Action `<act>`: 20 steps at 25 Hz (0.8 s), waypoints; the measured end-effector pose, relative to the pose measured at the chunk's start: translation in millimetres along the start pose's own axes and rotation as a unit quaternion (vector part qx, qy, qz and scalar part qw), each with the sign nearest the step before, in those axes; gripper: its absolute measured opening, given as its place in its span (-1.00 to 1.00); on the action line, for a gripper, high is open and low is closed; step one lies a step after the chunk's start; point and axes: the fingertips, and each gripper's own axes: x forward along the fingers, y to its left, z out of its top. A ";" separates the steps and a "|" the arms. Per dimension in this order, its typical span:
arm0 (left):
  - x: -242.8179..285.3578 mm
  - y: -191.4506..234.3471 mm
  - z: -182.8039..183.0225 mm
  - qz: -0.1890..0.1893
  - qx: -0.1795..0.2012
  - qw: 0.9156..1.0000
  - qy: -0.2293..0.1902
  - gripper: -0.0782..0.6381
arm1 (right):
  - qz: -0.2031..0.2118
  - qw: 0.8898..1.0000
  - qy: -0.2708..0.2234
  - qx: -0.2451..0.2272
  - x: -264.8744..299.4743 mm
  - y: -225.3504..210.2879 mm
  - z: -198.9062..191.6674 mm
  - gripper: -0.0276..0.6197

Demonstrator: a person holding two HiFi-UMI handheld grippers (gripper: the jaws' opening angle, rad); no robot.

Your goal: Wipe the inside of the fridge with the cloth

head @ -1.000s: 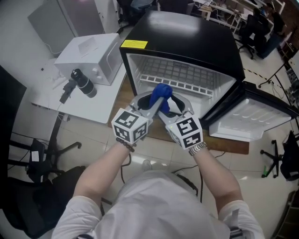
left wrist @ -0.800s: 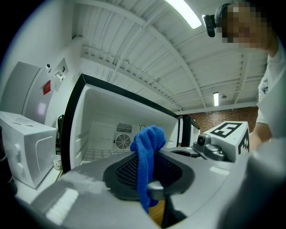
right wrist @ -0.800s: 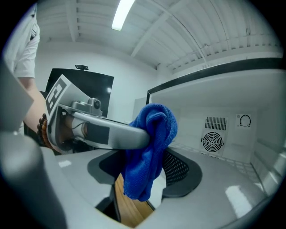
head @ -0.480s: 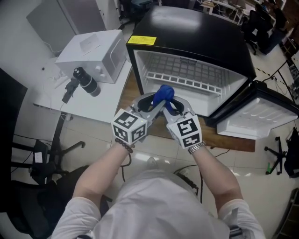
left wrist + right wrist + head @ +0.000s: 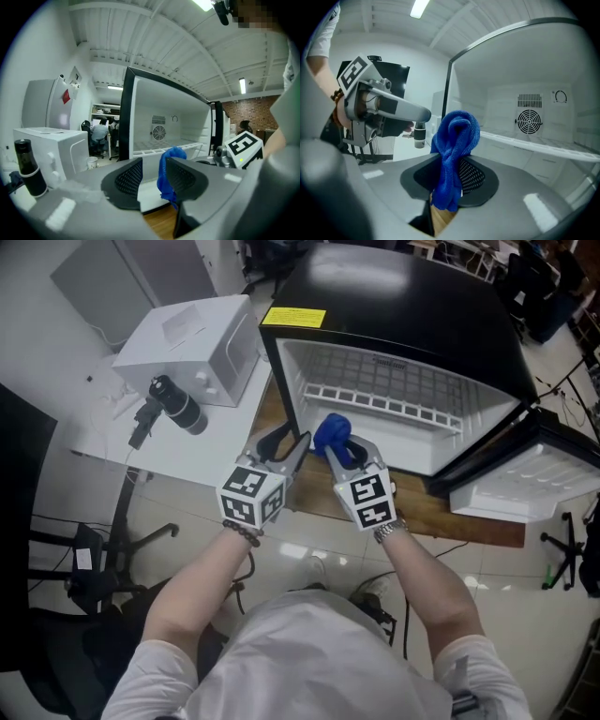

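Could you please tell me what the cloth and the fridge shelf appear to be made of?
The cloth looks like blue microfibre or terry: fuzzy looped surface, soft folds. The shelf looks like white coated wire, probably: a thin grid of bars.

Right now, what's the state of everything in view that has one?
fridge: open.
fridge door: swung wide, off to the right.
wire shelf: seated in the fridge.
blue cloth: bunched, pinched in the right gripper's jaws, in front of the fridge opening.
right gripper: jaws have just been closing, now shut on the cloth.
left gripper: jaws have just been opening, now apart with nothing between them.
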 end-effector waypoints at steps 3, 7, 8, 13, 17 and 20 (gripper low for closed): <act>6.5 20.0 -8.4 0.027 0.007 0.999 0.021 -0.35 | -0.002 1.000 0.002 -0.009 19.7 1.7 -11.7 -0.63; 15.7 35.2 -18.1 0.040 0.011 0.998 0.043 -0.38 | -0.005 1.000 0.004 -0.018 44.7 3.0 -23.2 -0.64; 17.8 38.3 -20.0 0.043 0.012 0.998 0.046 -0.38 | -0.005 1.000 0.005 -0.020 50.6 3.8 -25.6 -0.64; 28.5 50.5 -29.1 0.058 0.014 0.997 0.056 -0.38 | -0.007 0.999 0.013 -0.032 76.0 5.5 -39.5 -0.64; 35.2 56.3 -34.6 0.067 0.010 0.996 0.058 -0.38 | -0.012 0.999 0.016 -0.029 93.0 4.0 -49.0 -0.65; 39.7 59.0 -35.0 0.070 0.006 0.996 0.055 -0.39 | -0.023 0.999 0.011 -0.022 103.5 0.1 -48.7 -0.65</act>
